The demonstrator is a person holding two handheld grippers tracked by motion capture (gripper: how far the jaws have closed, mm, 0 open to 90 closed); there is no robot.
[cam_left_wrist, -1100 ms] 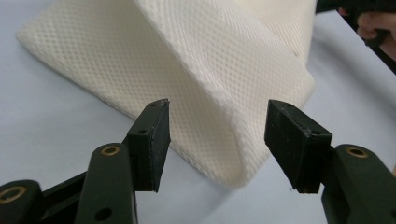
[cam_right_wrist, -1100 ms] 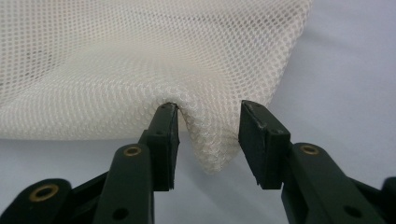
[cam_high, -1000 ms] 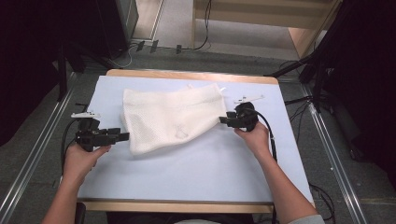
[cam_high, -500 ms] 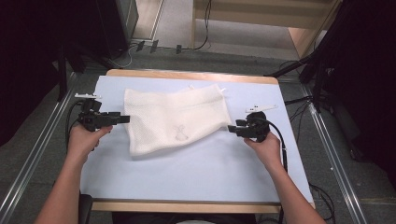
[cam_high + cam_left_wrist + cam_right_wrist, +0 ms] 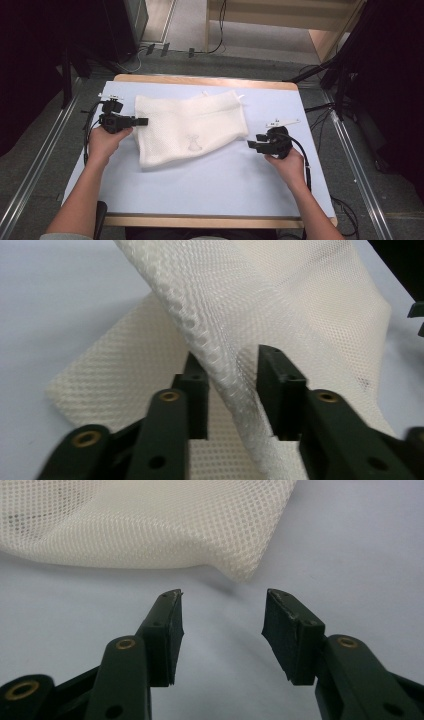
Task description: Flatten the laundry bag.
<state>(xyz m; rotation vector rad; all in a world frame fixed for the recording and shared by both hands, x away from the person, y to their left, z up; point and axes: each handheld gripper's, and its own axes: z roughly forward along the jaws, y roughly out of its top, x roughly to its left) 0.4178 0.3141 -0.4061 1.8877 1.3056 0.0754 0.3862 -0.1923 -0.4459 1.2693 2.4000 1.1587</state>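
We found a white mesh bag (image 5: 190,127) lying on the pale blue table (image 5: 210,185), spread across the far half of the surface, roughly from ten to one o'clock of the table's centre. Its near-left corner sagged toward seven o'clock.

The left gripper (image 5: 142,121) lay at nine o'clock of the bag, pointing at three o'clock, its tips at the bag's left edge. In the left gripper view a raised fold of mesh (image 5: 225,365) stood between the jaws. The jaws had just been closing; the left pad (image 5: 196,390) met the fold, while a narrow gap remained at the right pad (image 5: 280,390). We could not tell whether the fold was firmly pinched.

The right gripper (image 5: 252,145) lay at four o'clock of the bag, pointing at nine o'clock, just short of the bag's right corner. In the right gripper view its jaws stood apart with bare table between them, and the bag's corner (image 5: 245,565) lay beyond the tips at twelve o'clock, apart from both pads.

Each gripper was held in one hand, forearms entering from six o'clock.
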